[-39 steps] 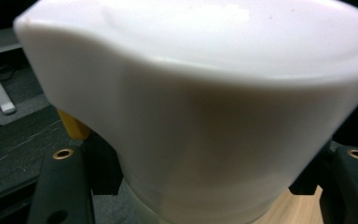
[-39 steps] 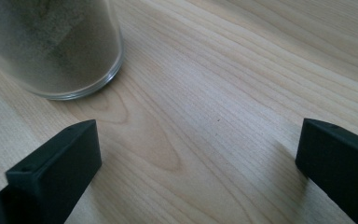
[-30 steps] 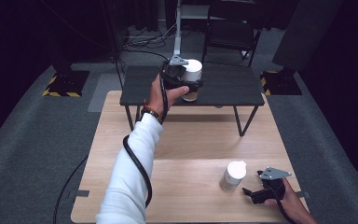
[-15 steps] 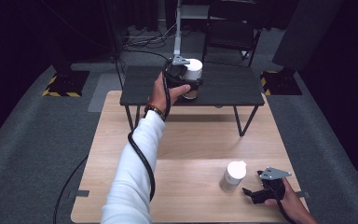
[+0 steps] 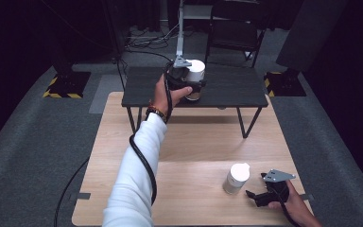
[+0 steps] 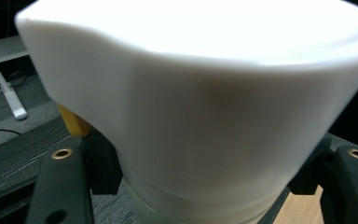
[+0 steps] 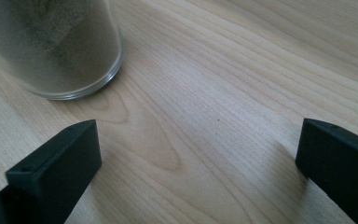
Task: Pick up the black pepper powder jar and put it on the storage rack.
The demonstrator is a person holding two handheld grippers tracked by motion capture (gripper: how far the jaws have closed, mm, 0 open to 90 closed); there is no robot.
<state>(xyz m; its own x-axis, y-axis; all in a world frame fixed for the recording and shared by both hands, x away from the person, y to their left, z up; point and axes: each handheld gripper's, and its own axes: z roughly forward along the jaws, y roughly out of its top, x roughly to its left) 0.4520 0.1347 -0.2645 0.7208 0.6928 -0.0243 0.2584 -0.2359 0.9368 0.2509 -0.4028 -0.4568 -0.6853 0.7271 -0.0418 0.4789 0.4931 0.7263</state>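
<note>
The left hand-held gripper (image 5: 194, 86) was stretched out to the far dark counter (image 5: 236, 90), its jaws pinching a white-lidded jar (image 5: 196, 75) from both sides, low on the body under the lid. In the left gripper view the jar (image 6: 200, 116) sat tight between the two black jaws, with the broad white lid above them and the clear glass wall below, and a small yellow thing (image 6: 73, 122) showed behind it, too little of it in sight to name. Gripping under the wider lid probably kept the jar from slipping down through the jaws. Whether it stood on the dark counter or hung just above it could not be told. The right hand-held gripper (image 5: 260, 196) rested low at the near right of the wooden counter (image 5: 123, 189), jaws spread wide and holding nothing. Just to its left stood a second jar (image 5: 236, 178) with the same white lid; in the right gripper view its glass base (image 7: 56, 51), holding a brownish powder, stood upright on the wood, ahead of the left jaw and apart from it. That spread, waiting pose beside the second jar suggested the right hand was kept ready to take it while the left handled the far one.
</note>
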